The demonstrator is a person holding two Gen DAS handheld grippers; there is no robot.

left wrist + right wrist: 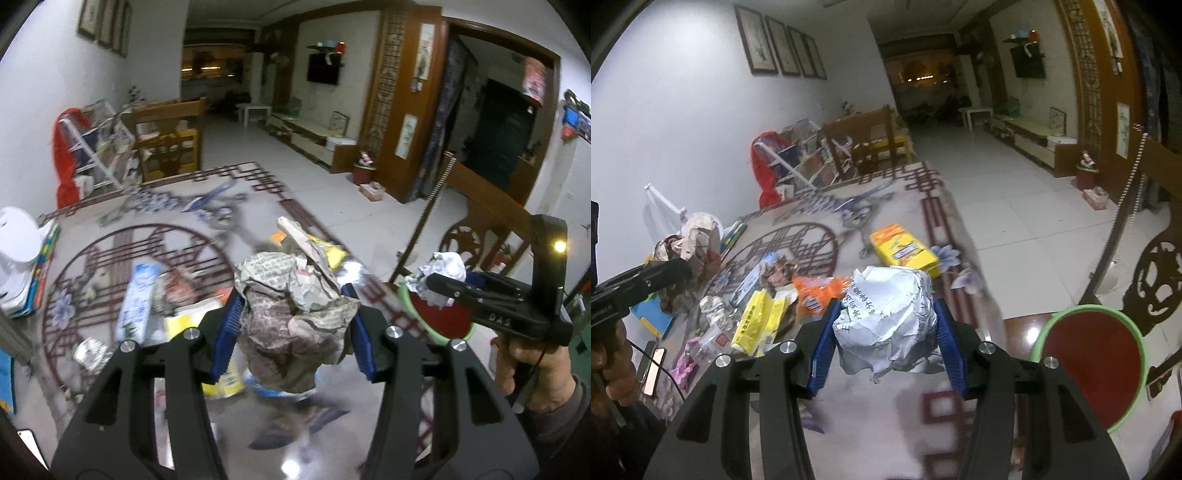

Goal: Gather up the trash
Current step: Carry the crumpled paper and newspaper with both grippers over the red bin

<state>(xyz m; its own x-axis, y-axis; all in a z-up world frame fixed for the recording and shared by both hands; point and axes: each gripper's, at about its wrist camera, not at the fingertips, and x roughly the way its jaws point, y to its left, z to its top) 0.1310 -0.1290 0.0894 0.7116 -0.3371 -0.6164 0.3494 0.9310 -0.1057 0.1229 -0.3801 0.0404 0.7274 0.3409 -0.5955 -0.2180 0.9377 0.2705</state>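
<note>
Left tongs (297,328): black arms with blue ribbed pads, clamped on both sides of a crumpled brownish newspaper ball (295,317), held clear above the table.
Right tongs (884,338): same black and blue build, pads pressed against a crumpled white paper ball with black printed characters (886,317), also lifted off the table.
Landmark: round bin with a bright green rim and dark red inside (1093,365), standing past the table's near right corner.
Table (886,424): glossy pale top printed with dark red lattice patterns and blue flowers; the bin sits just off its edge.
White ball and the bin: in the left wrist view the right tongs hold it directly in front of the bin's rim; whether it is over the opening I cannot tell.
Newspaper ball and the bin: well to the left of the bin, over the table.
Yellow carton (905,251): lying flat on the table, beyond the bin and to its left.
Orange plastic wrapper (816,291): on the table, further left of the bin than the carton.
Other litter: a blue and white carton (138,299), yellow packets (757,325) and crinkled foil (714,310), scattered on the table far left of the bin.
Hands: a hand (532,365) grips the handle of the right tongs.
</note>
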